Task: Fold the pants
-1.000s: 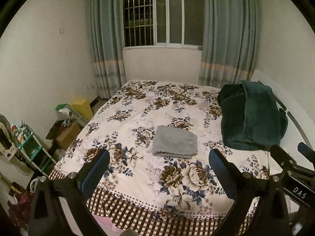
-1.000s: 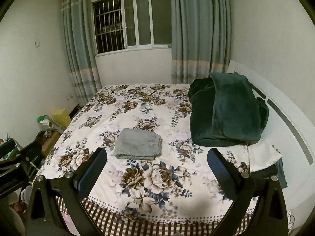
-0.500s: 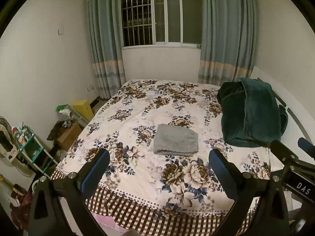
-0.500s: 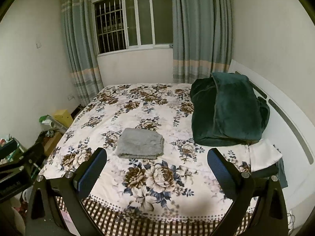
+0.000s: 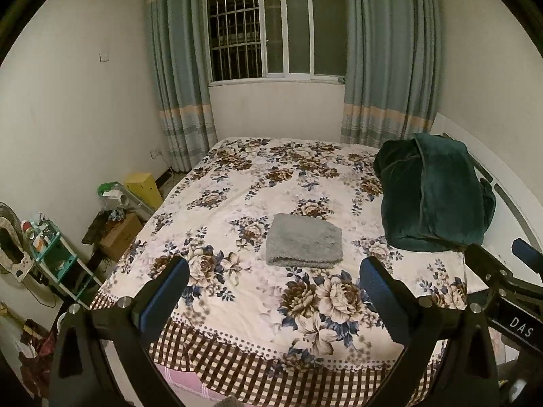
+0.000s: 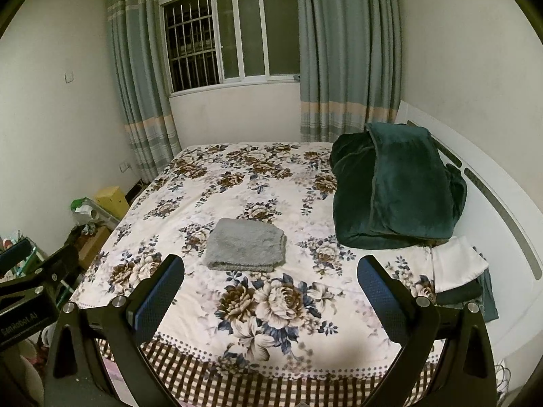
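The grey pants (image 5: 303,245) lie folded into a neat rectangle on the flowered bed (image 5: 237,183), near its middle; they also show in the right wrist view (image 6: 246,245). My left gripper (image 5: 273,296) is open and empty, held back above the bed's foot edge, well short of the pants. My right gripper (image 6: 269,293) is open and empty too, at a like distance. The right gripper's body (image 5: 502,281) shows at the right edge of the left wrist view, and the left gripper's body (image 6: 30,288) at the left edge of the right wrist view.
A dark green blanket (image 6: 397,186) is heaped at the bed's right side by the white headboard (image 6: 502,203). A white cloth (image 6: 458,268) lies below it. Boxes (image 5: 122,234) and a small shelf (image 5: 51,254) stand on the floor left of the bed. A curtained window is behind.
Both grippers have drawn back and risen slightly from the bed, so the view has tilted up a little. The folded pants have not moved. Both grippers stay open.
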`<action>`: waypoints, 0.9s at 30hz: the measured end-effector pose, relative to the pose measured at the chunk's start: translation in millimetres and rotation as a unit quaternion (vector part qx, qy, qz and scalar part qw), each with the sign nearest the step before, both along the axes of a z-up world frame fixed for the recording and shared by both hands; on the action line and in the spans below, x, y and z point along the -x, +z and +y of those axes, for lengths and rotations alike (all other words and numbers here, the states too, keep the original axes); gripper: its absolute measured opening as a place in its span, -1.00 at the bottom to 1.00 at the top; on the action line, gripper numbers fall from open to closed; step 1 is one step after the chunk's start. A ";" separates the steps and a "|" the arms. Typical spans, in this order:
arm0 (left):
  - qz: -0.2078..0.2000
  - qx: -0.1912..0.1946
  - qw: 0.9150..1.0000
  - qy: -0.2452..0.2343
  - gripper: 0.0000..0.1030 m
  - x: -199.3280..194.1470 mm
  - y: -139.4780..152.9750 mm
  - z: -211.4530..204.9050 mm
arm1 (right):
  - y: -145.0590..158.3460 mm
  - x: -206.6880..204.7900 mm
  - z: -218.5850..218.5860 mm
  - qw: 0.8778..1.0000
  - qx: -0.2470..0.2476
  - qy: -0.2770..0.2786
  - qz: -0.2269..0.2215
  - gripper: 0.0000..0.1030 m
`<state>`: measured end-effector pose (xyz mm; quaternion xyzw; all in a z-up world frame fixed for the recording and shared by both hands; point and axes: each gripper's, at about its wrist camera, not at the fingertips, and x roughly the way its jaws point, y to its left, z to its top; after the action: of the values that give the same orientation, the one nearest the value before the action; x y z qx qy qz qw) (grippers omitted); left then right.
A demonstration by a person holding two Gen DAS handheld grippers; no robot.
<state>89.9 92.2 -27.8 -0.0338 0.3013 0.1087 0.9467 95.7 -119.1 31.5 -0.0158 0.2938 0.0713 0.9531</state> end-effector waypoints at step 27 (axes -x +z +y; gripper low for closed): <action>-0.008 0.003 1.000 -0.015 1.00 1.9 12.4 -5.5 | -4.5 20.9 6.3 1.000 -0.002 -0.010 0.005 1.00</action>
<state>87.9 86.8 -15.4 -0.0331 0.2948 0.0932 0.9504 74.8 -112.7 27.0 -0.0109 0.2981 0.0624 0.9524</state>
